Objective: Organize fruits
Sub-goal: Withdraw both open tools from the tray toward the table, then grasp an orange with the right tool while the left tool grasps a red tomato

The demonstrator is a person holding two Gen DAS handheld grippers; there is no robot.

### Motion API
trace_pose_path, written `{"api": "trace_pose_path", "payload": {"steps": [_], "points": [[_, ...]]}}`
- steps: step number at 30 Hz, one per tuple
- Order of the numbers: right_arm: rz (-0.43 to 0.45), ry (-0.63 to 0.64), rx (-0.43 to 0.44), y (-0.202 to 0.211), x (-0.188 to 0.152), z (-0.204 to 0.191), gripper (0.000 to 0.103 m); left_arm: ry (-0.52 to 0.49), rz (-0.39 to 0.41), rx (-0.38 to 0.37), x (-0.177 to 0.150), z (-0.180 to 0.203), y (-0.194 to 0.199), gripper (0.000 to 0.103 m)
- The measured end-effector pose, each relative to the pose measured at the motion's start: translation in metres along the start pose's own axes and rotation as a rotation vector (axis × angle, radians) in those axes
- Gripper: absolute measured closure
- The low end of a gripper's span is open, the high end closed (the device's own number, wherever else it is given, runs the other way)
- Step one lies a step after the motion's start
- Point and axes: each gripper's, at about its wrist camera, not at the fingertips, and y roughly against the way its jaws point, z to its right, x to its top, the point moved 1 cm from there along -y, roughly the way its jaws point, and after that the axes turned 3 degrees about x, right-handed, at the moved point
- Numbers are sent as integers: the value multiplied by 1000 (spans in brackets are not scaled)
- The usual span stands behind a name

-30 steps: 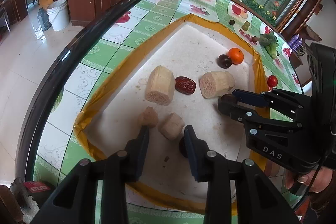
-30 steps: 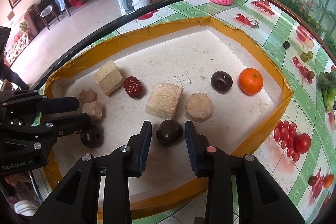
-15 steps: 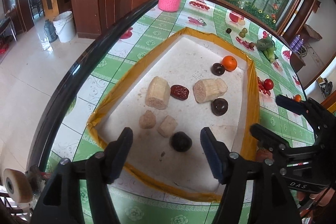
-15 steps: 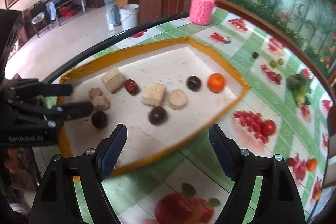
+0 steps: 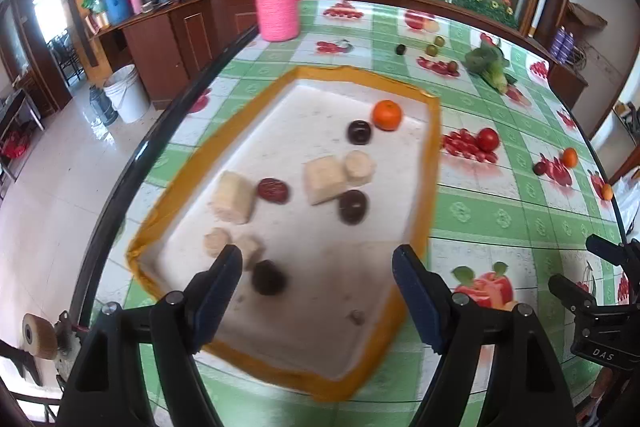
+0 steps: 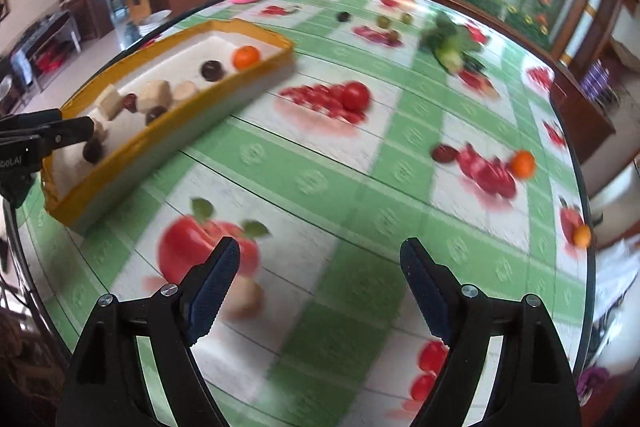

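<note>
The left gripper (image 5: 316, 267) hovers above the near end of the yellow-rimmed tray (image 5: 434, 163), jaws spread wide and holding nothing. The right gripper (image 6: 320, 261) is positioned over the green checked surface (image 6: 320, 163) to the right of the tray (image 6: 256, 73), jaws likewise spread wide and empty; this view is motion-blurred. Tray contents, from the far end: an orange (image 5: 387, 114) with a dark round fruit (image 5: 359, 132) just beside it; a pale cut block (image 5: 325, 179) touching a pale round piece (image 5: 360, 167); a second dark fruit (image 5: 353, 207) just in front of that block; a red date (image 5: 273, 190) between the block and a pale cylinder (image 5: 232, 197); two small pale chunks (image 5: 217, 241) near the left jaw; and a third dark fruit (image 5: 269, 277) close between the left jaws. Outside the tray, on the surface: a small orange (image 6: 523, 163) and a dark red fruit (image 6: 445, 153) near each other to the right, another small orange (image 6: 581, 235) close to the surface edge, leafy greens (image 6: 452, 45) farther back, and a pink knit-covered jar (image 5: 277, 7) at the far edge.
</note>
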Motion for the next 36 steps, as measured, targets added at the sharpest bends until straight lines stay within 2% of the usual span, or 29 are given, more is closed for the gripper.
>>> {"api": "trace_pose_path", "payload": {"steps": [5,7,9,10,13,17,19,21,23,29,31,32,35,36], "points": [[-26,-150,-29,6,-24,53,21,-54,-22,-40,4,42,0,23],[-25,-222,-29,9,-32,78,21,-82,-12,-27,6,59,3,18],[-19,-266,-24,11,-35,96,21,-100,-3,-15,7,74,5,6],[-13,-286,-29,12,-35,107,21,-102,-1,-10,8,80,6,5],[16,-337,-52,14,-32,130,21,-92,8,1,10,94,9,4],[67,-449,-62,9,-15,178,21,-137,43,104,12,114,10,3],[108,-493,-55,6,-2,200,21,-162,40,86,12,123,9,3],[118,-495,-66,-6,17,215,20,-159,8,38,14,129,3,3],[93,-468,-85,-25,33,224,20,-153,-20,1,18,136,-4,3],[25,-410,-91,-72,56,230,21,-172,-9,2,43,159,-22,3],[6,-410,-80,-83,59,234,28,-170,-18,-9,54,164,-30,3],[-1,-409,-86,-87,59,234,39,-167,-26,-17,59,167,-34,3],[18,-360,-115,-86,62,231,61,-153,-48,-39,74,175,-49,4],[18,-353,-121,-86,63,230,66,-151,-56,-33,78,178,-55,9]]}}
